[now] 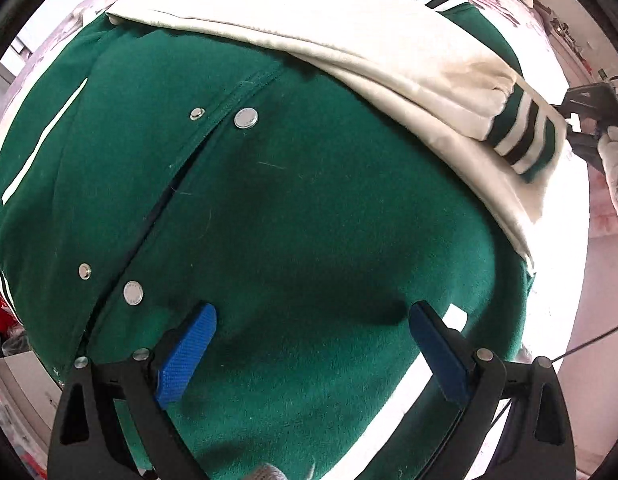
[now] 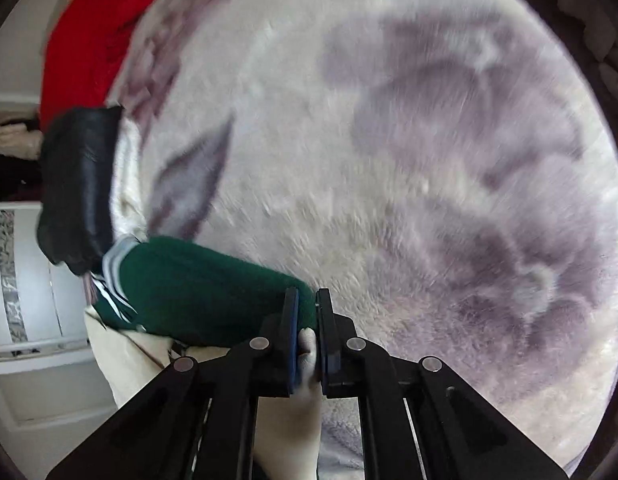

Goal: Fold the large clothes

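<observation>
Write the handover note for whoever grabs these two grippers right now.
Left gripper: jaws open, empty, over the green jacket front, beside the snap placket.
Right gripper: jaws shut on the cream sleeve at its striped cuff, drawing it across the jacket.
The jacket lies front up on the fleece blanket.
Done: this sleeve is partly folded over.
Left: lay the cuff down, fold the other sleeve, then fold the body.

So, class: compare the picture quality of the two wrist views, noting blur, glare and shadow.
Left wrist view: sharp, a dark shadow on the green jacket, overexposed glare at the lower right. Right wrist view: motion-blurred, the blanket pattern smeared, evenly lit.
</observation>
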Tool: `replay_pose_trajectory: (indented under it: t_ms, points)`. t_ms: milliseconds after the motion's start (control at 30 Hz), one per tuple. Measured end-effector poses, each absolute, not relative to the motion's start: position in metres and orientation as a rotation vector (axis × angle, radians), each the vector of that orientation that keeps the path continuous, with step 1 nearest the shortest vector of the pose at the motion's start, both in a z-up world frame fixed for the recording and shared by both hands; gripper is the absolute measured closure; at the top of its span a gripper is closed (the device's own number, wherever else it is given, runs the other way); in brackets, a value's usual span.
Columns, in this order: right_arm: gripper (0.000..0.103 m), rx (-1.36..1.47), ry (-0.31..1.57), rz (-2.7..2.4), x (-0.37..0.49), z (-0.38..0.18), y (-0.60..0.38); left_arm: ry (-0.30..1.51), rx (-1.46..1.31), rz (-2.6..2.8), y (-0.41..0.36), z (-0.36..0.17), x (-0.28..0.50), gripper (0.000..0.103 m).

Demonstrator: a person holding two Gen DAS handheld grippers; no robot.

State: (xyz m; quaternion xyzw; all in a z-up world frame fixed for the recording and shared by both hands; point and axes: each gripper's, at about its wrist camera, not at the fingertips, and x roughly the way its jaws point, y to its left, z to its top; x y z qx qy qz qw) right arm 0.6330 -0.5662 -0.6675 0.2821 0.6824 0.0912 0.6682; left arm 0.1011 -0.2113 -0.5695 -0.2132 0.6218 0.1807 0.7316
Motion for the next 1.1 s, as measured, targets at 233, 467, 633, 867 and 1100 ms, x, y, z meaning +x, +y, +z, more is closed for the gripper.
replay_pose_trajectory:
  t_ms: [233, 467, 633, 867, 1100]
  points:
    - [0.038, 0.745, 1.604, 0.285, 0.61, -0.637, -0.607, 1.399, -0.477, 0.284, -0.209, -0.54, 0.062, 0.004]
    - [0.038, 0.642, 1.775, 0.301, 0.502, -0.622, -0.645, 1.598, -0.402, 0.117, -0.264, -0.564, -0.013, 0.004]
    - [0.038, 0.715, 1.781, 0.316, 0.455, -0.642, -0.662, 1.651, -0.085, 0.07, -0.324, -0.603, -0.035, 0.006]
    - [0.025, 0.77, 1.552, 0.489, 0.506, -0.659, -0.63, 1.48, -0.085, 0.185, -0.329, -0.581, -0.054, 0.084]
    - [0.024, 0.94, 1.523, 0.524, 0.556, -0.691, -0.593, 1.407, -0.166, 0.205, -0.321, -0.559, -0.047, 0.085]
